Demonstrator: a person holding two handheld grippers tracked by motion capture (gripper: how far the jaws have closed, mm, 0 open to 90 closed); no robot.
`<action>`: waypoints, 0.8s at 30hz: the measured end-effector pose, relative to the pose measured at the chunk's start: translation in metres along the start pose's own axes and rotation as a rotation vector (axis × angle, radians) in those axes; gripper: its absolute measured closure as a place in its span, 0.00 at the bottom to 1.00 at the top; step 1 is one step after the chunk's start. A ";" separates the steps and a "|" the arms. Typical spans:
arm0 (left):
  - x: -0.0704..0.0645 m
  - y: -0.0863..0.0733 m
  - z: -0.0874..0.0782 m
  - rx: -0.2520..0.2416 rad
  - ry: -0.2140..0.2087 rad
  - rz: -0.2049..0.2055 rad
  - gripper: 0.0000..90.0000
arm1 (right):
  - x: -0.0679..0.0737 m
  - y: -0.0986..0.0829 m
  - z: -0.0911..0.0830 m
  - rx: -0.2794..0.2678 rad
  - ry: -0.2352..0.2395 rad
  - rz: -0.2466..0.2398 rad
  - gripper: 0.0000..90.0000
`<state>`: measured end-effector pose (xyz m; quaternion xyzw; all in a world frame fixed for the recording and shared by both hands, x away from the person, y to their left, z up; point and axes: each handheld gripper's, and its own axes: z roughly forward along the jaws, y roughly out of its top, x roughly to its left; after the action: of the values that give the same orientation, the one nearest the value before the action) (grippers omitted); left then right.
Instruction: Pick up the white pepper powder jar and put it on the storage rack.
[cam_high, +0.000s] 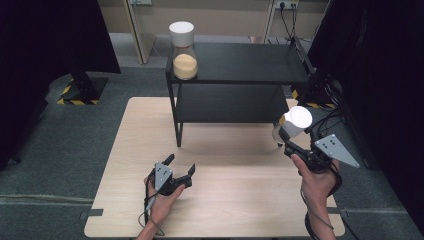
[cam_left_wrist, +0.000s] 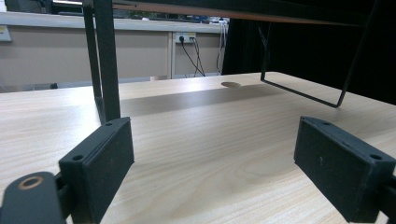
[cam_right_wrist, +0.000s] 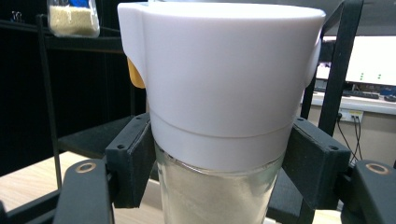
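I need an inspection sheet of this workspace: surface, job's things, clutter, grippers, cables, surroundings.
Surface: light wooden table, bare at the front.
Job's things: white-lidded glass jar held in the right gripper; second jar of yellowish grains on the black shelf.
Clutter: nothing seen.
Grippers: left gripper open, low over the table; right shut on the jar.
Cables: one trails from each gripper; plugs in wall sockets behind.
Surroundings: dark curtains, grey floor.

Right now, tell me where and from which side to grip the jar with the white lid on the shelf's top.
Grip the jar on the shelf by its glass neck just under the white lid, coming level from the front, the table side. It stands upright at the shelf's front left corner, and the neck looks narrower than the lid. The right gripper holds its jar that way.
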<state>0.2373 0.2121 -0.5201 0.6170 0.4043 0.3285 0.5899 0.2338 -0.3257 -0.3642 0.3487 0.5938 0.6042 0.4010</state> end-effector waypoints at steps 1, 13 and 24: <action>0.000 0.000 0.000 0.000 0.000 0.000 0.13 | 0.000 0.001 0.001 -0.003 -0.002 0.001 0.34; 0.000 0.000 0.000 -0.001 0.001 -0.003 0.13 | -0.002 0.026 0.011 -0.047 -0.017 0.000 0.34; 0.000 0.000 0.000 0.000 -0.002 -0.003 0.13 | -0.004 0.048 0.024 -0.076 -0.029 0.005 0.34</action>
<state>0.2375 0.2122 -0.5201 0.6166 0.4047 0.3271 0.5908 0.2539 -0.3179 -0.3148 0.3433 0.5638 0.6221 0.4210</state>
